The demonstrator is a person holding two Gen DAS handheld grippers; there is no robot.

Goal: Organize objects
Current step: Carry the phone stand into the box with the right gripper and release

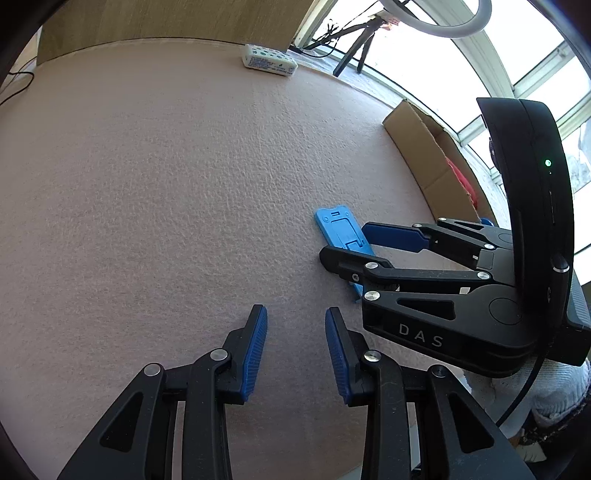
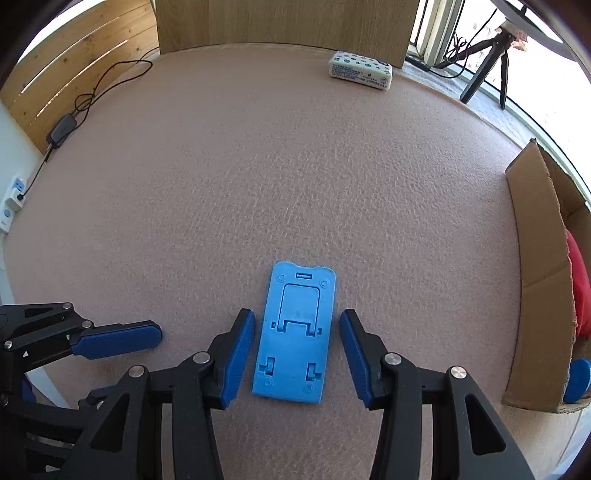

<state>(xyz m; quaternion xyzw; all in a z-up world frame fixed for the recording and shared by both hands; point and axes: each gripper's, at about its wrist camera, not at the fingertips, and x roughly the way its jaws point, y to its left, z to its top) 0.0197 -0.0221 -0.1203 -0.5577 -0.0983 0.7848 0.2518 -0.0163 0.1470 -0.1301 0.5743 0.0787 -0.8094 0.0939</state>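
Right gripper (image 2: 297,356): black linkage arms, ribbed blue pads; jaws released, standing either side of the stand with a strip of bench showing on each side, pads not touching it. Points steeply down.

Blue phone stand (image 2: 295,332): flat plastic plate, folded, lying on the bench between the right jaws, its long axis running away from the camera. In the left wrist view it lies partly under the right gripper's near finger.

Left gripper (image 1: 295,347): same build; jaws released, nothing between them, only bare bench beneath. It sits just left of the right gripper, one blue pad reaching toward the stand without touching it.

Sleeve (image 1: 554,391): pale knitted fabric at the lower right edge of the left wrist view, behind the right gripper's body.

Bench (image 2: 295,166): covered edge to edge in pinkish-tan matting with a leather-like grain; mostly bare.

Cardboard box (image 2: 535,277): open, on the right side of the bench, well apart from the stand; something red and something blue inside, neither identifiable.

Power adapter (image 2: 62,127): black, with trailing cable, at the far left edge of the bench; a white socket strip (image 2: 14,194) below it off the bench.

Tissue pack (image 2: 360,70): white with green print, at the far edge.

Room: light wood panel (image 2: 284,20) behind the bench, slatted wood (image 2: 74,62) to the left, bright windows to the right, a black tripod (image 2: 487,62) on the sill.
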